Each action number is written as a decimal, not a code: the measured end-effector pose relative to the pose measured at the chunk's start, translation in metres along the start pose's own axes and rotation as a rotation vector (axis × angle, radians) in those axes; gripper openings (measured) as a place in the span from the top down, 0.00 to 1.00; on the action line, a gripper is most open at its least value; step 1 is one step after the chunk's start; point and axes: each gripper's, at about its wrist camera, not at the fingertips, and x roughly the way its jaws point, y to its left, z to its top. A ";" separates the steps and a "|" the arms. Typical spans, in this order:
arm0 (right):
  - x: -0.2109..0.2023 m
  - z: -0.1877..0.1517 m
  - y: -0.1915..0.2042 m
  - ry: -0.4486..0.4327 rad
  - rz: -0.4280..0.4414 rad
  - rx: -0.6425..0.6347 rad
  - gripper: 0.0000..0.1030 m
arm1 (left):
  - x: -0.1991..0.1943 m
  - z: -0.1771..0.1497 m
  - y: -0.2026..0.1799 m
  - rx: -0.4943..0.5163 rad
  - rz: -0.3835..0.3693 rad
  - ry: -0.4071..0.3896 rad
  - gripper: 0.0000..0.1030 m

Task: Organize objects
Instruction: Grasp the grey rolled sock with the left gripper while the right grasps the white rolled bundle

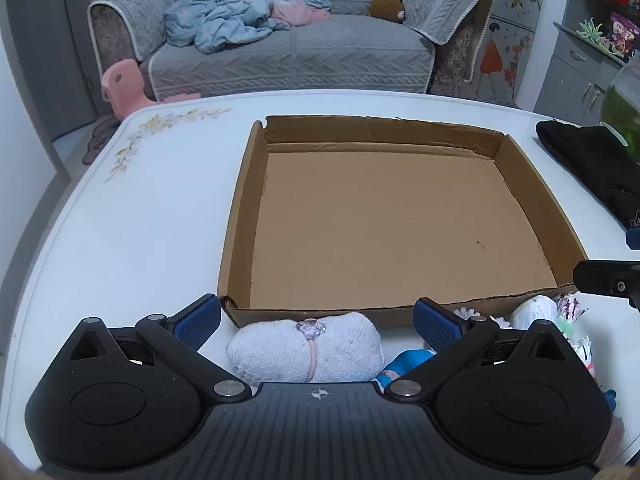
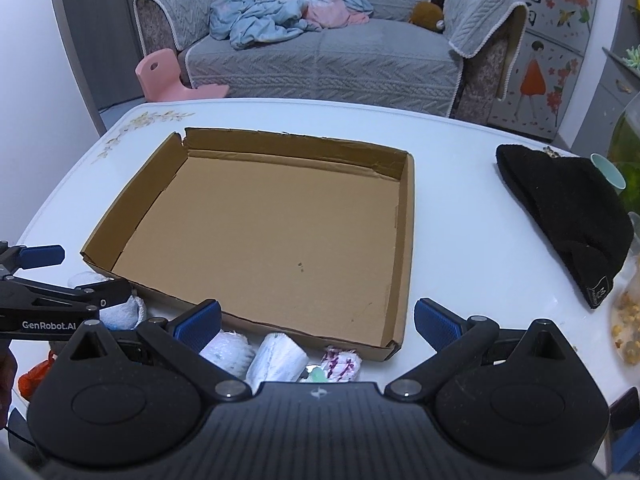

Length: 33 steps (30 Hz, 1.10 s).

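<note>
A shallow, empty cardboard tray (image 1: 244, 216) (image 2: 406, 248) lies on the white table. Several rolled socks lie along its near edge. In the left wrist view a white rolled sock with a pink band (image 1: 304, 346) sits between the wide-open fingers of my left gripper (image 1: 318, 320), with a blue sock (image 1: 404, 364) beside it. In the right wrist view my right gripper (image 2: 318, 320) is open over a white roll (image 2: 276, 356), another white roll (image 2: 228, 350) and a purple-patterned roll (image 2: 342, 362). The left gripper (image 2: 44, 276) shows at the left edge there.
A black knit hat (image 2: 568, 216) (image 1: 588, 164) lies on the table to the right, near a glass jar (image 2: 626, 144) and a teal cup (image 2: 610, 172). A red item (image 2: 34, 376) sits at the near left. A grey sofa (image 1: 288, 44) stands beyond the table.
</note>
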 end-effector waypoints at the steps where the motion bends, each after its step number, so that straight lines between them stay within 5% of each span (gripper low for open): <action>1: 0.000 -0.001 0.001 0.003 0.002 0.001 0.00 | 0.000 -0.001 0.000 -0.001 -0.001 0.003 0.01; 33: 0.014 -0.010 -0.008 0.065 0.094 0.086 0.01 | 0.010 -0.006 0.025 0.020 0.041 0.044 0.01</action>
